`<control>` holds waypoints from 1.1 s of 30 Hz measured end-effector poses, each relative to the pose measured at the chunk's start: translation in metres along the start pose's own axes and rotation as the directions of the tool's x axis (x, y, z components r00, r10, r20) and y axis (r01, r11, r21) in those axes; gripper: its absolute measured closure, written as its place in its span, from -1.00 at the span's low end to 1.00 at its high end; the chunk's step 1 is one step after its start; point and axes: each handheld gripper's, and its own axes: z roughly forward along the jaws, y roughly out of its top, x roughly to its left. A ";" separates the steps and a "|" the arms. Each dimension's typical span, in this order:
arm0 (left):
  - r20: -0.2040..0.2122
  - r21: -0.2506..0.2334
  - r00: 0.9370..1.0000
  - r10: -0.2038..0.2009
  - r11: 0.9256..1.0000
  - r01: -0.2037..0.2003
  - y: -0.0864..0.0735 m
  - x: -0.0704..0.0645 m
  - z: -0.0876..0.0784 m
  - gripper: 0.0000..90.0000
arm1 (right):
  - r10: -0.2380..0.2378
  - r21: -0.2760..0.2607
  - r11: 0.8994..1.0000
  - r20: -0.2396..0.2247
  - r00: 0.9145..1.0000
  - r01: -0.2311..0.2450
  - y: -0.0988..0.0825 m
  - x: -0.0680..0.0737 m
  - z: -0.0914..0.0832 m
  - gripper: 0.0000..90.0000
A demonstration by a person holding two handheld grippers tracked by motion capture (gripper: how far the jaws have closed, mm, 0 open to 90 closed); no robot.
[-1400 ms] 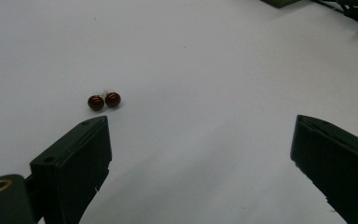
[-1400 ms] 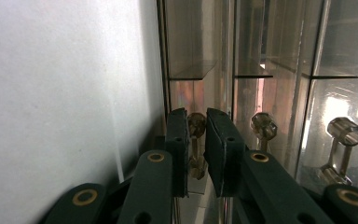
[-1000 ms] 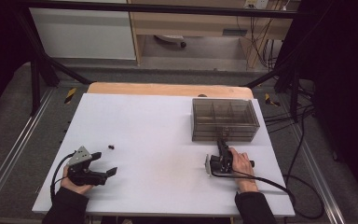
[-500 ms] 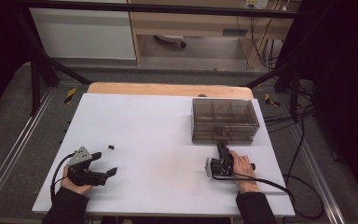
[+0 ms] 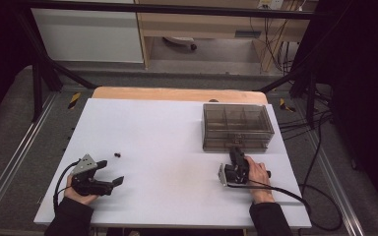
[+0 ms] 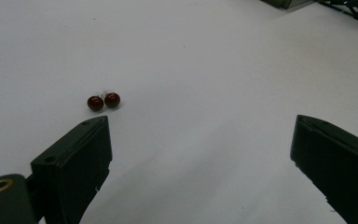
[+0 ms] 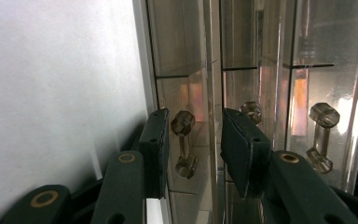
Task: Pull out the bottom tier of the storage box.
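Smoke-tinted clear plastic drawer box (image 5: 237,126) sits toward the two o'clock part of the white table (image 5: 167,142), its long axis running from nine to three o'clock across the board and its drawer fronts facing six o'clock, toward the person. In the right gripper view one faceted clear drawer knob (image 7: 183,143) stands between the black pads, its stem pointing out of the drawer front toward the gripper. The right gripper (image 5: 236,158), lying on its side at the box's front edge, has just been parting its jaws: a second ago they were nearly closed, and now there is a visible gap on each side of the knob, so the pads are slack around it rather than pinching it. I judge that the hold on the drawer handle is being let go, either because the pull or push is finished or to reset the grip. The left gripper (image 5: 109,173) rests at about eight o'clock with jaws spread wide and nothing in them, two small dark red beads (image 6: 103,101) lying on the table just ahead of its tips.
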 end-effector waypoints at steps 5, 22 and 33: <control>0.000 -0.001 1.000 0.000 1.000 0.000 0.000 0.000 0.000 -0.89 | -0.011 -0.005 1.000 -0.007 1.000 0.011 0.000 -0.001 0.003 0.41; -0.001 0.002 1.000 0.003 1.000 -0.003 0.000 0.000 0.000 -0.89 | -0.035 -0.014 0.999 -0.009 0.999 0.035 0.000 0.000 0.001 0.51; 0.001 0.001 1.000 0.004 1.000 -0.004 0.000 0.000 0.000 -0.89 | -0.045 -0.007 0.999 -0.013 0.999 0.045 0.001 0.001 -0.004 0.52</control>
